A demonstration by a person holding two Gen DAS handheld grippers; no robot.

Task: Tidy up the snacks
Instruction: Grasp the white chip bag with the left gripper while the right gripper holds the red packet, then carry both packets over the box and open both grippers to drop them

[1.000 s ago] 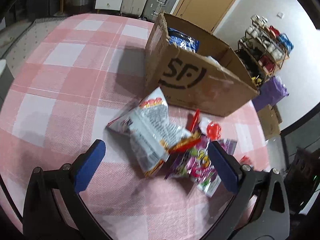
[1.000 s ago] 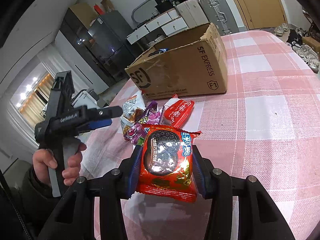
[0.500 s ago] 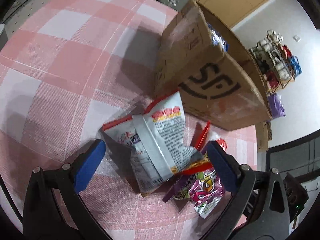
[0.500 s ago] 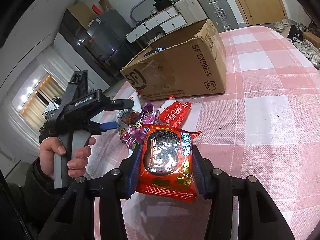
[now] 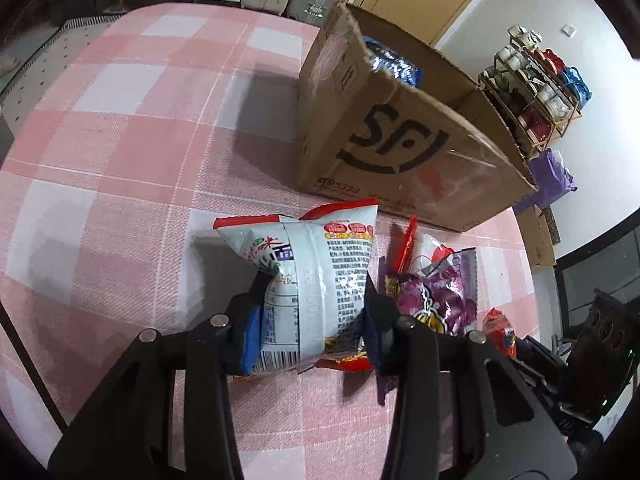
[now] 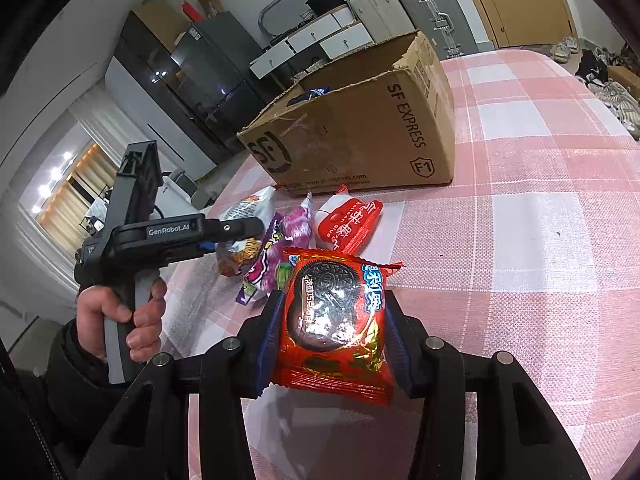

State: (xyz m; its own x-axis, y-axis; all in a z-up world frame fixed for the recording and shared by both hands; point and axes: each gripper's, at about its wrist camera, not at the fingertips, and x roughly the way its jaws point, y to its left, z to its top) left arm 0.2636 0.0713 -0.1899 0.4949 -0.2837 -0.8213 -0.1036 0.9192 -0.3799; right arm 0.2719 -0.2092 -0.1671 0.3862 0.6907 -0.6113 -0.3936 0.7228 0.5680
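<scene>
The left tongs [image 5: 308,320], wide open a moment ago, are now clenched on the white pack [image 5: 316,276], so it is ready to lift. The right tongs [image 6: 332,332] grasp the cookie pack [image 6: 334,320] above the bench [image 6: 540,240]. The box [image 5: 400,148] stands open just beyond the pile; its near wall is apparently the only obstacle. Purple pack [image 5: 436,292] lies beside.

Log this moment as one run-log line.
left gripper: shut on white snack bag | right gripper: shut on red cookie pack | cardboard box: open
</scene>
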